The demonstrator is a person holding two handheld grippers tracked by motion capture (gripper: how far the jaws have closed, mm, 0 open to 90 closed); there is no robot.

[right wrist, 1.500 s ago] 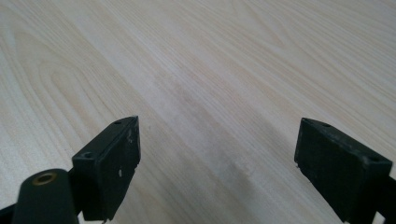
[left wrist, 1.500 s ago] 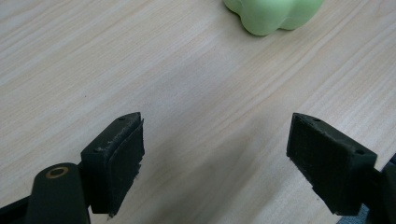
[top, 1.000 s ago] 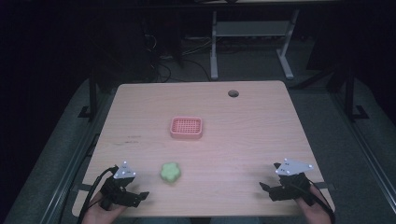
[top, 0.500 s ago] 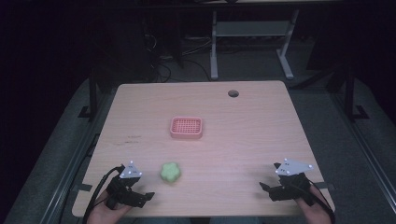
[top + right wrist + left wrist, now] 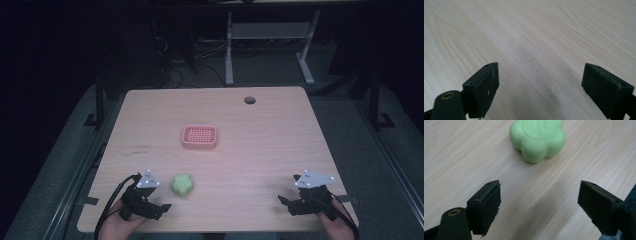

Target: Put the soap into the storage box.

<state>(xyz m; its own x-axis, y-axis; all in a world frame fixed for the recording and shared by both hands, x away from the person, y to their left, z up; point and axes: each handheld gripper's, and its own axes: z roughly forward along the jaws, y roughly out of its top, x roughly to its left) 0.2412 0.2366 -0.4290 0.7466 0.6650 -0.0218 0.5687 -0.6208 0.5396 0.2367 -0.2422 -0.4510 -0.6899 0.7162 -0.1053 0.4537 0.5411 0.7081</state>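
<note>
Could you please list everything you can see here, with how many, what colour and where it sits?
Table: one, light wood, centre of the high view.
Cable hole: one, dark, far right part of the table.
Basket: one, pink, gridded, middle of the table.
Flower-shaped block: one, light green, near edge, just right of the left gripper.
Desk frame: one, pale grey, on the floor beyond the table.
Left gripper: one, black, near left corner, jaws open, empty.
Right gripper: one, black, near right corner, jaws open, empty.

The table [image 5: 461,150] is showing pale matt wood grain, the green flower-shaped block [image 5: 537,138] is looking smooth and waxy, and the pink basket [image 5: 200,136] is looking like plastic.
</note>
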